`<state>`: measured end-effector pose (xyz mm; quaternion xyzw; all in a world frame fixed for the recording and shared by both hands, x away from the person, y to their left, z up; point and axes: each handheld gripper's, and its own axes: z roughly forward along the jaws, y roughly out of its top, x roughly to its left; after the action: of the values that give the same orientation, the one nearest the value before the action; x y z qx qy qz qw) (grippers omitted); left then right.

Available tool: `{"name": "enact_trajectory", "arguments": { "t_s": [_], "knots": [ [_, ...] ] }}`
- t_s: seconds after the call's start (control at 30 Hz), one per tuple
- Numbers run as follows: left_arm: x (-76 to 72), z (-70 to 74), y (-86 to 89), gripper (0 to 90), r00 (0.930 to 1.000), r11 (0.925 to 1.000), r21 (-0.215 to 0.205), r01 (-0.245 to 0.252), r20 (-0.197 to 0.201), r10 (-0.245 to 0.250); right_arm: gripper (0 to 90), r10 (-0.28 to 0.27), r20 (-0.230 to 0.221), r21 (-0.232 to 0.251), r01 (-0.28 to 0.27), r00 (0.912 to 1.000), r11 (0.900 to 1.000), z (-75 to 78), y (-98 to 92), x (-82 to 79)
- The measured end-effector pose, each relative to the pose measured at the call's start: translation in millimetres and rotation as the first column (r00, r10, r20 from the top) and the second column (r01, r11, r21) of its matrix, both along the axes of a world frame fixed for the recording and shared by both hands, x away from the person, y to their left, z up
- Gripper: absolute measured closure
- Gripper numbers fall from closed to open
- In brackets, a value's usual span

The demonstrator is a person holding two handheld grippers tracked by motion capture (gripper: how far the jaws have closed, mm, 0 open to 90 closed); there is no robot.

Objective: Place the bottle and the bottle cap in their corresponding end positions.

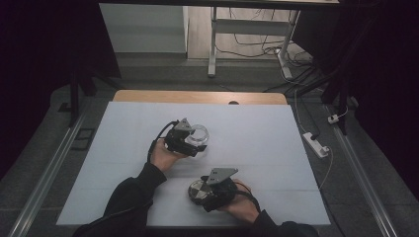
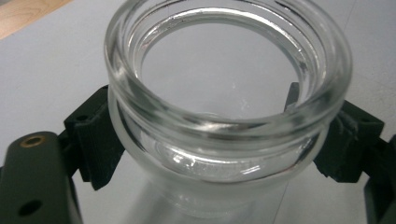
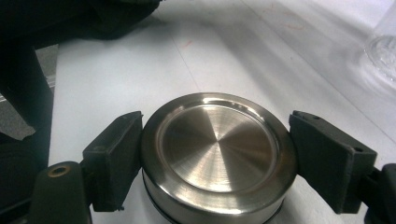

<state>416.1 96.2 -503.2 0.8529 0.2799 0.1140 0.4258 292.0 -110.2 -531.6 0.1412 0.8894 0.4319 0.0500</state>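
A clear glass jar (image 2: 224,107) with an open mouth stands on the white table cover, and my left gripper (image 2: 224,149) is shut on its body just under the thick rim. From above, the jar (image 1: 199,135) sits near the table's middle with the left gripper (image 1: 193,146) on its near-left side. A round brushed-metal lid (image 3: 217,149) lies flat nearer the front edge, clamped between the black pads of my right gripper (image 3: 217,163). In the high view the lid (image 1: 196,190) peeks out at the left of the right gripper (image 1: 203,195).
The white cover (image 1: 257,133) spreads over a wooden table (image 1: 197,97). A power strip (image 1: 316,144) with cables lies off the right edge. A desk frame (image 1: 213,44) stands on the floor behind. A dark sleeve (image 3: 28,93) fills the left of the right gripper view.
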Motion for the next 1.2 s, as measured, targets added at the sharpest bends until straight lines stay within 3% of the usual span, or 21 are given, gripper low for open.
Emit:
{"name": "enact_trajectory", "arguments": {
  "t_s": [0.3,0.53,0.93,1.1,1.2],
  "knots": [
    [1.0,-7.6,-3.1,15.8,1.0,0.9997,0.023,0.002,0.001,-0.002,19.4,0.01,0.007,-0.043,-0.01,0.9999,0.999,-4.1,-0.1,0.8],
    [0.1,-9.4,-2.3,15.7,1.0,0.9999,0.016,0.001,0.005,-0.001,19.2,0.04,0.068,-0.089,-0.034,0.9969,0.995,-5.8,2.1,-2.6],
    [-0.1,-9.3,-1.2,14.9,1.0,0.9999,0.015,0.006,0.002,-0.007,14.9,0.022,0.022,-0.091,-0.02,0.9995,0.996,-6.6,2.5,0.6],
    [-1.9,-6.5,-0.1,9.9,1.0,0.9995,0.03,0.005,0.001,-0.005,9.4,0.003,-0.008,-0.058,-0.003,1.0,0.998,-2.1,2.2,1.2],
    [-2.5,-4.5,3.1,6.5,0.9996,0.9998,-0.004,0.02,-0.019,-0.02,6.7,-0.004,-0.017,-0.042,0.003,0.9999,0.999,0.3,1.3,1.0]
  ]
}}
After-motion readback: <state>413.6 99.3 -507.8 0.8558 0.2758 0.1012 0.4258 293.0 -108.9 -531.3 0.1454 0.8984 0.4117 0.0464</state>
